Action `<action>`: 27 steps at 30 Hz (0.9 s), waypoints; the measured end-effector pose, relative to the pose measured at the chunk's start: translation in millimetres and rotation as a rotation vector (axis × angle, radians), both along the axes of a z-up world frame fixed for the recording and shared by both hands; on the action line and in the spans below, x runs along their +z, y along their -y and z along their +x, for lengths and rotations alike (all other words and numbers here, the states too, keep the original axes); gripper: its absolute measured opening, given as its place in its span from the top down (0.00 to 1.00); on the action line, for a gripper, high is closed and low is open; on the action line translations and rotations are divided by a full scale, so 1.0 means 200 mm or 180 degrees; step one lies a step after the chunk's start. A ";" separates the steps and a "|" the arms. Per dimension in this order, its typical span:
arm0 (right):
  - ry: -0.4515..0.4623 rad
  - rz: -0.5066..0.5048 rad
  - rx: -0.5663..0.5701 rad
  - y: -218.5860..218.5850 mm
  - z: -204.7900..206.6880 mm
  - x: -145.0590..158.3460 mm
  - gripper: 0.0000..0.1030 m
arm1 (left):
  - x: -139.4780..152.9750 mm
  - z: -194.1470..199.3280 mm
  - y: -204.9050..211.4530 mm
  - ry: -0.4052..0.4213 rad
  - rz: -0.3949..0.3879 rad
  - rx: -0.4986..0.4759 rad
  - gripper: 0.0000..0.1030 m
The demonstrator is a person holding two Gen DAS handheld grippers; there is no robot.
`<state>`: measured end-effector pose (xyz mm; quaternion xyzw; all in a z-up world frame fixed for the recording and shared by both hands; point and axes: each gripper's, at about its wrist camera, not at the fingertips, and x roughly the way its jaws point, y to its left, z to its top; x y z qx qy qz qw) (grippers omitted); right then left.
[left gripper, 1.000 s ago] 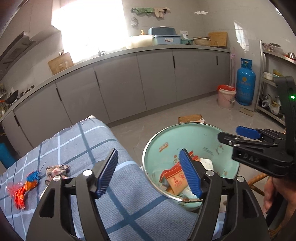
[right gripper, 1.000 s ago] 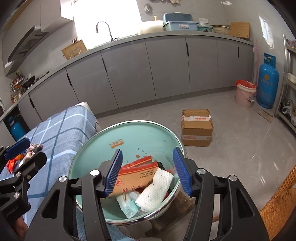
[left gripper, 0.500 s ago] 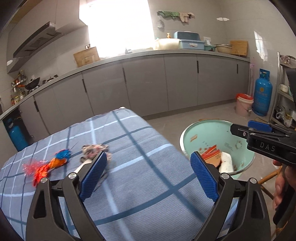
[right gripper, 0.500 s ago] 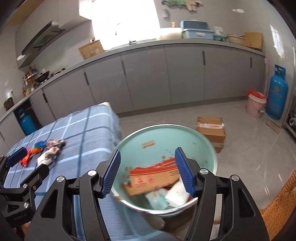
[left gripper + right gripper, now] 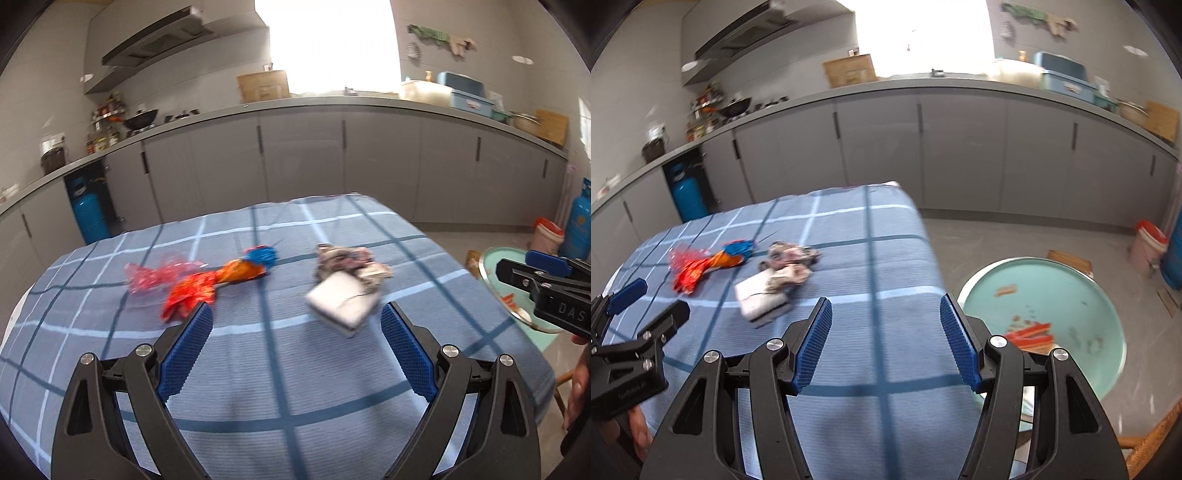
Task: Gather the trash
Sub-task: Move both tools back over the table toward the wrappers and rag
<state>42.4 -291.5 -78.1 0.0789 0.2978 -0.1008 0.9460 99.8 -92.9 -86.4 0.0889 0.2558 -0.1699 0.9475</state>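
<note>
Trash on checked tablecloth (image 5: pixel 332 369), basin (image 5: pixel 1071 280) waiting beside table for drop-offs.
Red wrapper (image 5: pixel 192 291), white packet (image 5: pixel 340 306) and crumpled scrap (image 5: pixel 351 258) lying together mid-table; left gripper (image 5: pixel 295 350) and right gripper (image 5: pixel 886 339) both spread wide, empty, aimed toward pile. Readable only: "DAS" on right gripper body.

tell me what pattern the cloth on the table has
Blue tablecloth with a grid of dark blue and white lines; clearest in the left wrist view.
</note>
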 end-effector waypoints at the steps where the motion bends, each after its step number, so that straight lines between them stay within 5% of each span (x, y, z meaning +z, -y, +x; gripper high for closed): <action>1: -0.0010 -0.0006 0.0032 -0.03 0.02 0.00 0.40 | -0.01 0.02 -0.05 -0.0015 0.0007 0.0080 0.12; 12: -0.0119 -0.0079 0.0325 -0.23 0.23 -0.06 0.38 | -0.03 0.31 -0.41 -0.0169 -0.0047 0.0714 0.08; 14: -0.0104 -0.0109 0.0340 -0.25 0.26 -0.06 0.33 | -0.04 0.39 -0.42 -0.0182 -0.0023 0.0746 0.08; 27: -0.0184 -0.0035 0.0437 -0.25 0.62 -0.09 0.32 | -0.16 0.72 -0.32 -0.0465 0.0025 0.0687 0.08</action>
